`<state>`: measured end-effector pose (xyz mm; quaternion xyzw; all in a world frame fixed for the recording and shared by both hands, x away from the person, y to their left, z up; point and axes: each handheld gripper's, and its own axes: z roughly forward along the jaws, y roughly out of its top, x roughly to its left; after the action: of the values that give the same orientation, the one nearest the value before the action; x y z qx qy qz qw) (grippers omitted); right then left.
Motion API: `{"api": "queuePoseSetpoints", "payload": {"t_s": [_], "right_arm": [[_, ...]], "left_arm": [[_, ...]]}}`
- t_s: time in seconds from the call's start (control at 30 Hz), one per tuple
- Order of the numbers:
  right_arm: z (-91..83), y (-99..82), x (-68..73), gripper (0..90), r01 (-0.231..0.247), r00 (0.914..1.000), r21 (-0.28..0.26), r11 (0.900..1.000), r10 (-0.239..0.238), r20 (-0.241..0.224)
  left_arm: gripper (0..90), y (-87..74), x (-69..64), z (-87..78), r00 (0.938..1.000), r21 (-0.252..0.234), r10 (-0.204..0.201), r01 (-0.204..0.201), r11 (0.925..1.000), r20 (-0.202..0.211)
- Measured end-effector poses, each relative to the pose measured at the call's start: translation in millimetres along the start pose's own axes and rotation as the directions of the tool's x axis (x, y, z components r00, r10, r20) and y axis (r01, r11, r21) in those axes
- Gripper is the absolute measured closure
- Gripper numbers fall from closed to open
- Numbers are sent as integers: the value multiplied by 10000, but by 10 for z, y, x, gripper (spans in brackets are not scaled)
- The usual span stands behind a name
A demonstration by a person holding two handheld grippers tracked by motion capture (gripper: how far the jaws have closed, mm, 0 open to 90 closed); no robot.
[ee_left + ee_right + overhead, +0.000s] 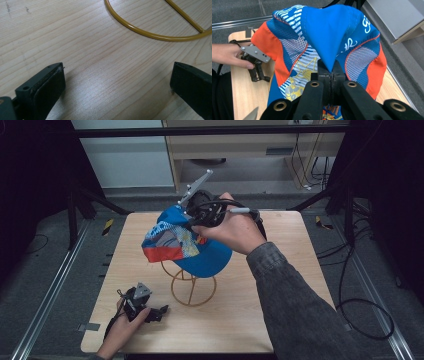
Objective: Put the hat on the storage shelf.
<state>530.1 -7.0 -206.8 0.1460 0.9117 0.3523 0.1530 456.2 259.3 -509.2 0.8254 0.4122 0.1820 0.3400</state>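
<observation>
A blue cap (pixel 210 255) with orange and white mesh panels hangs over a yellow wire stand (pixel 192 287) in the middle of the table. My right gripper (pixel 197 216) is shut on the cap's back top edge. In the right gripper view the jaws (pixel 331 67) pinch a fold of the cap's blue cloth (pixel 324 32), and the cap drapes away below them. My left gripper (pixel 159 312) rests on the table at the front left, open, with nothing between its jaws (pixel 117 82). Just beyond them lies the base ring of the stand (pixel 140 31).
The wooden table (pixel 250 310) has metal rails along both sides on the floor. Cables lie on the floor at the right. A cabinet stands beyond the far edge. The other hand and its gripper (pixel 258 72) lie on the table (pixel 244 92) past the cap.
</observation>
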Motion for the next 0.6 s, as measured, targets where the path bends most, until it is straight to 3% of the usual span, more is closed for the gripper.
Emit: {"api": "queuePoseSetpoints", "payload": {"t_s": [0.6], "right_arm": [[174, -6, 45, 894, 61, 10000, 527, 9986, -60, -14]], "left_arm": [[0, 1, -8, 1, 10000, 6, 14, -14, 10000, 37]]}}
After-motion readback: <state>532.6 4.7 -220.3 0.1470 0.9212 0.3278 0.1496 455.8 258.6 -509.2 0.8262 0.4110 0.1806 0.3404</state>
